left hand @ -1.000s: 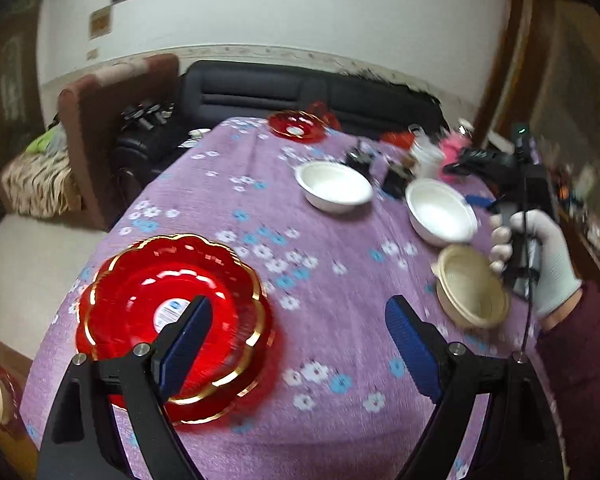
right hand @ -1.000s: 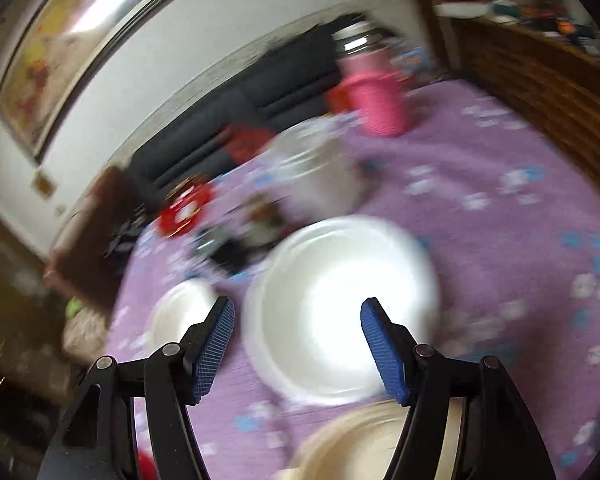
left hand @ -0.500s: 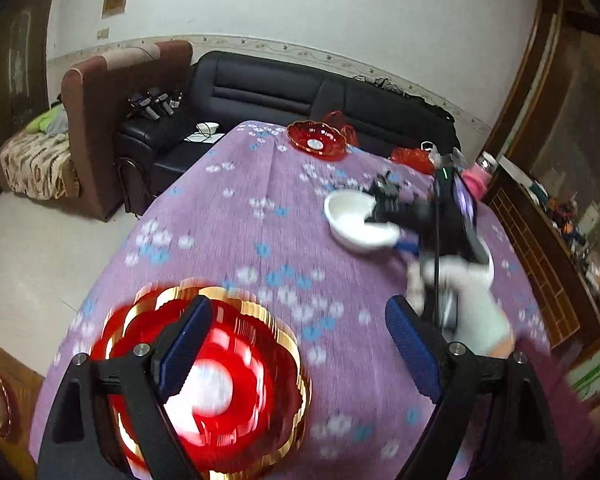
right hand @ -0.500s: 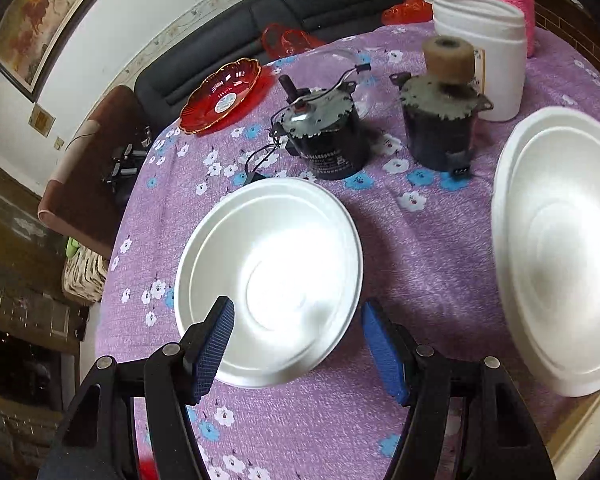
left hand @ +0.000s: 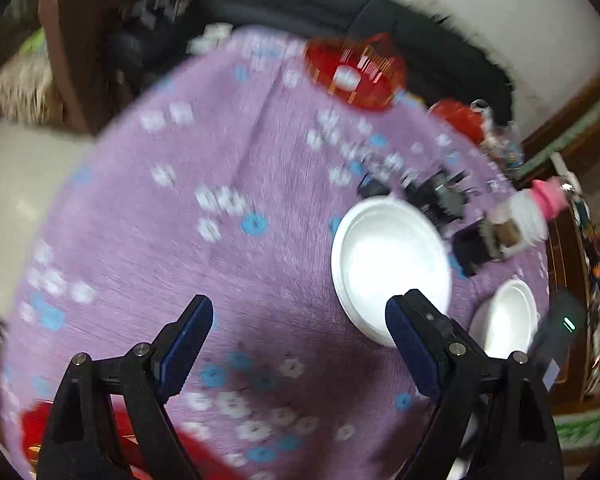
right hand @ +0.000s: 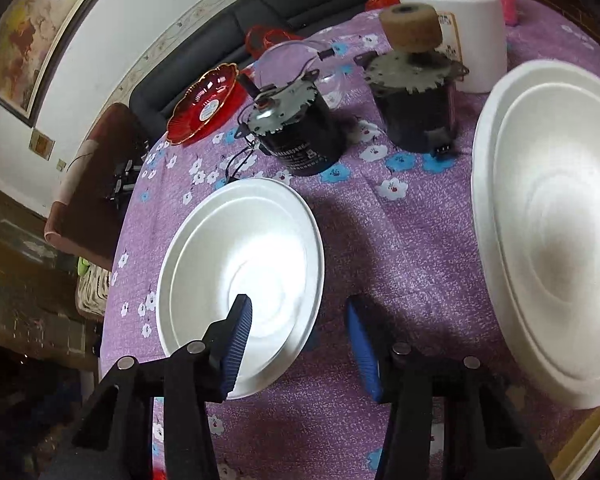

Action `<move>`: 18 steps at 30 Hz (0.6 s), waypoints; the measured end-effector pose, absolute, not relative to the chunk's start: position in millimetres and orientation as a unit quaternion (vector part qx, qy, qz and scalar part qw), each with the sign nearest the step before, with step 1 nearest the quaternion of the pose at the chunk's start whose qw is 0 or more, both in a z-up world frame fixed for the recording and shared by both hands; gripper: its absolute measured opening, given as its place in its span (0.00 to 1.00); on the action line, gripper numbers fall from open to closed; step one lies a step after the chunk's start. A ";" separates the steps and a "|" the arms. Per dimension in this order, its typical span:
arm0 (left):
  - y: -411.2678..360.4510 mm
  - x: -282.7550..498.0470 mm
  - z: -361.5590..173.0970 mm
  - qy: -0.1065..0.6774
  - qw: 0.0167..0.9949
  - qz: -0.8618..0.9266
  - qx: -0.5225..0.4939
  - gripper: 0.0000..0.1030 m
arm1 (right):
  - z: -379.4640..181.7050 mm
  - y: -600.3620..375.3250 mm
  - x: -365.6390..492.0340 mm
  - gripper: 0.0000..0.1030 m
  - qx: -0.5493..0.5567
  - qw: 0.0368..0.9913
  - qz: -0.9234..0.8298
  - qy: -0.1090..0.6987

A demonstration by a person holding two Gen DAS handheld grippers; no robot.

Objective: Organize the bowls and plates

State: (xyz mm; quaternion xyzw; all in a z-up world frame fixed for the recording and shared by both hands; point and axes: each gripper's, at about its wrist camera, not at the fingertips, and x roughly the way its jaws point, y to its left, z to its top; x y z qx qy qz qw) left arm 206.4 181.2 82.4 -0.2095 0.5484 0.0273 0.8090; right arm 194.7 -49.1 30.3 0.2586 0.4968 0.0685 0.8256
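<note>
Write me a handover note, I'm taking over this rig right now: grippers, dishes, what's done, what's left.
Right gripper: closing around the near rim of the smaller white bowl, not yet pressing.
Left gripper: open, empty, above the purple cloth.
Larger white bowl sits to the right; red plate at the far edge.
Done: no stacking visible.
Left: grip the bowl, gather the dishes.

Two black cylindrical motors (right hand: pixel 300 136) (right hand: pixel 416 100) stand mid-table on the purple flowered tablecloth (right hand: pixel 380 240). A white plastic tub (right hand: pixel 460 20) sits far right, a black leather sofa (right hand: pixel 236 36) beyond.
</note>
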 end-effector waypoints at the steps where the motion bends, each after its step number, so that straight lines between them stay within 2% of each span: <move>1: 179.0 211.9 70.3 0.560 0.796 0.031 -0.227 0.85 | 28.8 -48.5 195.6 0.49 0.261 0.823 0.071 0.500; 3: 171.3 221.3 53.0 0.573 0.782 0.024 -0.245 0.85 | 26.0 -46.2 197.2 0.49 0.265 0.819 0.075 0.504; 7: 153.3 234.9 39.2 0.578 0.786 0.023 -0.219 0.85 | 25.7 -46.1 196.7 0.47 0.261 0.819 0.080 0.504; 12: 153.6 240.2 31.6 0.591 0.774 0.023 -0.226 0.84 | 22.6 -48.0 198.5 0.21 0.263 0.813 0.092 0.511; 14: 156.6 242.7 30.6 0.595 0.768 0.016 -0.236 0.75 | 23.5 -47.6 196.7 0.17 0.258 0.815 0.097 0.509; 16: 156.4 242.7 31.4 0.603 0.763 0.000 -0.233 0.43 | 26.0 -46.4 194.7 0.15 0.252 0.819 0.102 0.506; 18: 151.3 240.5 32.8 0.612 0.760 -0.018 -0.217 0.32 | 30.0 -42.9 191.9 0.13 0.245 0.822 0.109 0.502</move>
